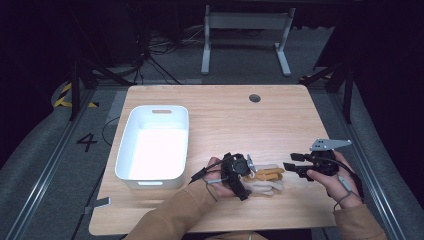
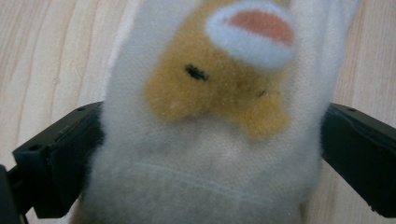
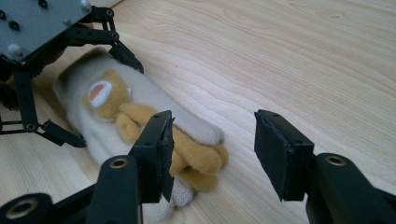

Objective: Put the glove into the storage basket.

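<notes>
A cream plush sock with a tan bear on it (image 1: 265, 180) lies flat on the wooden table (image 1: 240, 120) near the front edge. My left gripper (image 1: 247, 179) straddles its left end. In the left gripper view the sock (image 2: 210, 116) fills the gap between the two spread black jaws, whose fingers (image 2: 60, 154) rest against its sides. My right gripper (image 1: 290, 161) hovers open just right of the sock's other end. In the right gripper view its jaws (image 3: 212, 149) hold nothing, with the sock (image 3: 196, 130) lying behind the left one and the left gripper (image 3: 98, 95) farther off.
A white plastic bin (image 1: 125, 150) stands empty on the left half of the table. A round cable hole (image 1: 254, 98) sits near the far edge. Bare wood stretches behind and to the right of the sock.
</notes>
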{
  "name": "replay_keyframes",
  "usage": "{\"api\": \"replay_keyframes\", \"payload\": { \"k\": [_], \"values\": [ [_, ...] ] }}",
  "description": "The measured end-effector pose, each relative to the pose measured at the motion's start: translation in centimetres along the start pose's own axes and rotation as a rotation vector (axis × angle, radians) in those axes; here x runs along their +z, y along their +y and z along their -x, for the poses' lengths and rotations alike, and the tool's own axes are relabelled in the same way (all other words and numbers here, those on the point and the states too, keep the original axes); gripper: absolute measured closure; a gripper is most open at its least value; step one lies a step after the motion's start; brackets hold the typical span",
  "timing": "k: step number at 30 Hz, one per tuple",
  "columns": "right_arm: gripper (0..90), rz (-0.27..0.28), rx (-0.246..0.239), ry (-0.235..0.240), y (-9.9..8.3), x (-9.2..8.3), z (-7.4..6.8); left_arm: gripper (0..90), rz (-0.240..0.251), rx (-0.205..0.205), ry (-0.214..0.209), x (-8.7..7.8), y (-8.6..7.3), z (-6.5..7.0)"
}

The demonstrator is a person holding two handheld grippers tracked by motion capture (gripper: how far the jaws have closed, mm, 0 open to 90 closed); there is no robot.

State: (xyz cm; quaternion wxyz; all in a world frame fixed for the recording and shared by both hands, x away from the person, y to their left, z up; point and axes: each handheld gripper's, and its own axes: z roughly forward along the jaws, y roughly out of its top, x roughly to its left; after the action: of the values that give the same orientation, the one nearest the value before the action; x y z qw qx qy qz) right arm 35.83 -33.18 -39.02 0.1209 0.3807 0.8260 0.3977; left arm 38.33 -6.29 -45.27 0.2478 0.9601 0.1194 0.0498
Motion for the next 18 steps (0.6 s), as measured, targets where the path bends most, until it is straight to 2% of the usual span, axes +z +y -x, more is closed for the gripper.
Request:
{"api": "replay_keyframes", "payload": {
  "k": [1,5,9,12,14,16,18],
  "values": [
    [48.3,0.002,0.002,-0.001,-0.01,0.0,0.02,0.0,-0.005,0.001,0.011,0.14,0.0,0.1],
    [48.1,0.002,0.004,-0.004,-0.03,-0.03,0.08,0.0,-0.004,-0.003,0.002,0.18,-0.07,-0.1],
    [48.0,0.003,0.012,-0.007,-0.07,-0.06,0.17,1.0,-0.009,-0.012,-0.026,0.18,-0.14,-0.2],
    [48.3,0.001,0.009,-0.004,-0.14,0.04,0.23,5.7,-0.002,-0.014,-0.049,0.0,-0.16,-0.17],
    [48.3,-0.005,0.01,-0.001,-0.18,0.14,0.24,14.0,-0.009,-0.006,-0.054,-0.21,-0.11,-0.07],
    [48.3,-0.005,0.013,0.001,-0.18,0.15,0.21,15.2,-0.01,0.005,-0.053,-0.3,-0.03,0.0],
    [48.2,-0.004,0.012,0.002,-0.16,0.16,0.19,18.4,-0.013,-0.004,-0.054,-0.41,-0.02,0.03]
  ]
}}
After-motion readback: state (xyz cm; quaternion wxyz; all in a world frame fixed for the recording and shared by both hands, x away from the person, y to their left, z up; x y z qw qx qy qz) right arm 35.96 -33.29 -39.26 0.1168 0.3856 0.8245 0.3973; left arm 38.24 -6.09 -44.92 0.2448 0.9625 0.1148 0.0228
